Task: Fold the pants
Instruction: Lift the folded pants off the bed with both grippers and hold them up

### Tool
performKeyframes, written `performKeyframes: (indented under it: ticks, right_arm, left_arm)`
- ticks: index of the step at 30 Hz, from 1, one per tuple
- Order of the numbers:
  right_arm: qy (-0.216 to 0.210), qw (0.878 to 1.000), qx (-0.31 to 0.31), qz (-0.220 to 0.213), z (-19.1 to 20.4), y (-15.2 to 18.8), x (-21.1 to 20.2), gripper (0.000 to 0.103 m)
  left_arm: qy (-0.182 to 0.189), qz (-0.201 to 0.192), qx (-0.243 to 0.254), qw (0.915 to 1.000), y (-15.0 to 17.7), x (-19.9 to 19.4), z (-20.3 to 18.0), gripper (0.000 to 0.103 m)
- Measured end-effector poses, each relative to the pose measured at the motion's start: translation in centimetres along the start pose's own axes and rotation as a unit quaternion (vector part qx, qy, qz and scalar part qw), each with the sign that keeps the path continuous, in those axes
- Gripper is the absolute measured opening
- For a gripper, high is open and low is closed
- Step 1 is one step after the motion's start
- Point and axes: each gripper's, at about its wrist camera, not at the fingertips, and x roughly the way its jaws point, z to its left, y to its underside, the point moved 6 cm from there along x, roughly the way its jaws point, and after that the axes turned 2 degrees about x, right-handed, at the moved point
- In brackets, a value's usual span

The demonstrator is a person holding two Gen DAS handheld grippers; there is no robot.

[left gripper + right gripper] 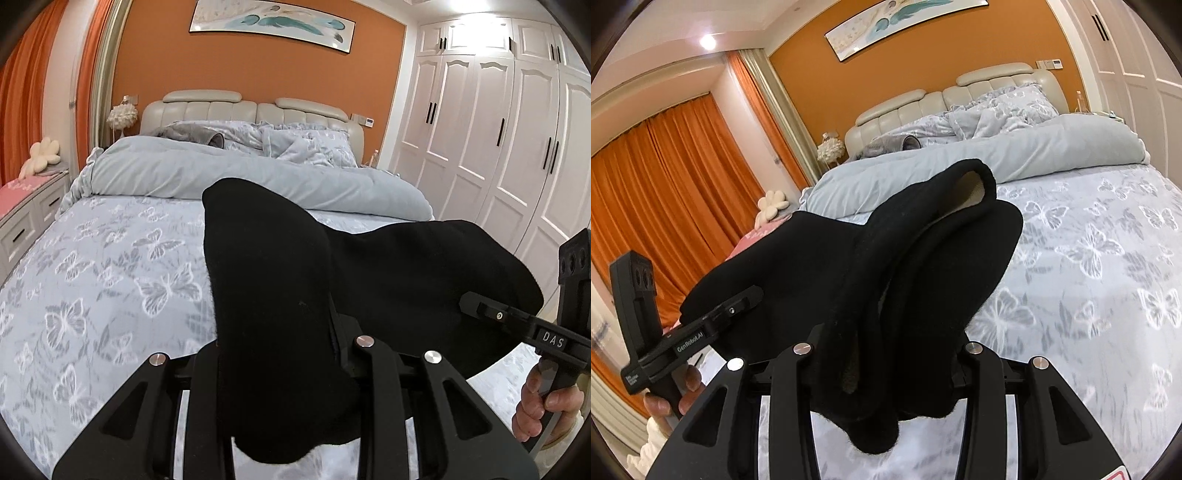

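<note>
The black pants (406, 280) hang bunched in the air above the bed, stretched between both grippers. In the left wrist view the cloth drapes over my left gripper's arms and hides its fingertips. At the right, my right gripper (467, 299) is clamped on the far end of the fabric. The right wrist view shows the pants (812, 266) folded thickly between my right gripper's arms, with a pale lining showing at the top. There, my left gripper (753, 293) bites into the cloth at the left. Both grippers are shut on the pants.
A bed with a butterfly-print sheet (92, 277) lies below and ahead, with a rolled grey duvet (221, 173) and pillows (306, 144) at its head. White wardrobe doors (498, 129) line the right. Drawers (22, 229) and orange curtains (665, 184) are on the left.
</note>
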Motion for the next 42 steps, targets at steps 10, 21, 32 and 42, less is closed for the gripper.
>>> performKeyframes:
  ticks: [10,21,32,42]
  right_arm:
    - [0.011,1.000,0.006,-0.008,-3.0,-2.6,6.3,0.039]
    - [0.014,1.000,0.013,0.024,-7.8,0.2,15.6,0.039]
    - [0.030,0.998,0.012,0.057,-11.4,4.5,20.9,0.039]
    - [0.026,0.997,0.025,0.073,-13.5,6.7,22.3,0.044]
  left_arm:
    - [-0.014,-0.002,-0.003,0.9999,-1.3,7.8,1.7,0.027]
    - [-0.028,0.037,-0.007,0.9989,3.0,17.6,5.3,0.027]
    - [-0.027,0.064,-0.014,0.9975,8.0,23.1,7.3,0.027]
    - [-0.021,0.070,-0.013,0.9972,10.8,23.9,7.9,0.035]
